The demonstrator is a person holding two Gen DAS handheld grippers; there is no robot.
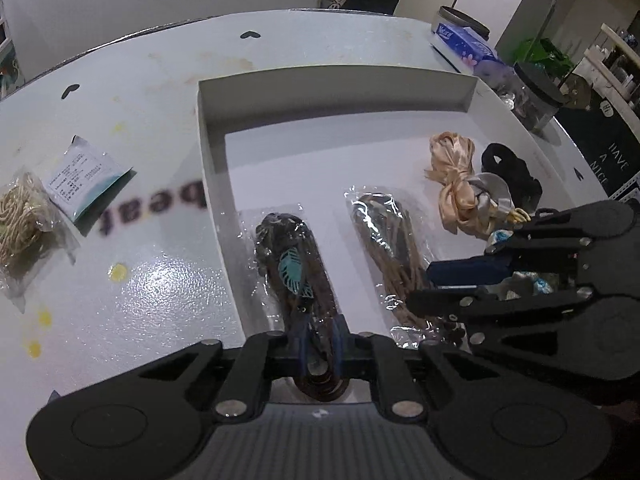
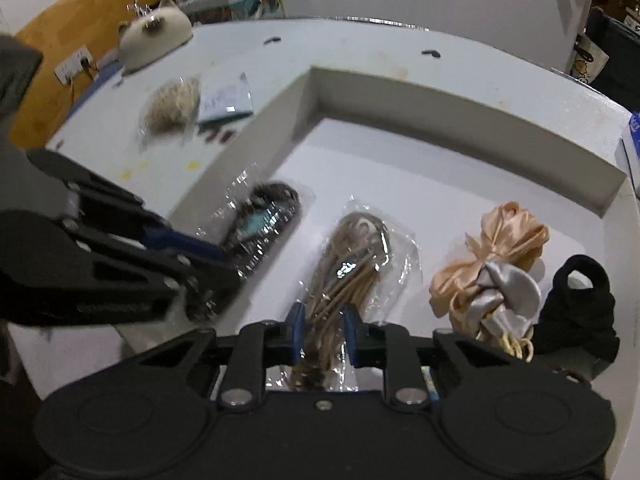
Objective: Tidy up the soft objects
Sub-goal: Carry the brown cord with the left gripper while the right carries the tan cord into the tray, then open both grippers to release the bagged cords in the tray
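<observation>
Pinching the near end of a clear bag of dark cord with a teal leaf charm [image 1: 294, 268], the left claw [image 1: 320, 354] has its blue pads narrow around the packet, which lies at the left side of the shallow white tray [image 1: 332, 92]. Beside it, the right claw [image 2: 323, 338] closes likewise on the near end of a second clear bag, this one of tan cord [image 2: 352, 268], lying in the middle of the same tray. Further right in the tray sits a peach satin ribbon bundle [image 2: 496, 248] touching a silver-grey satin piece [image 2: 508, 292], with a black fabric item [image 2: 576, 304] just beside them at the tray's right side. Outside the tray, on the white table [image 1: 152, 80] to the left, lies a bag of pale cream cord [image 1: 24, 224], with a small white and teal packet [image 1: 86, 178] just beside it. At the table's far right stands a blue tissue pack [image 1: 464, 42] near a dark-lidded jar [image 1: 536, 96].
</observation>
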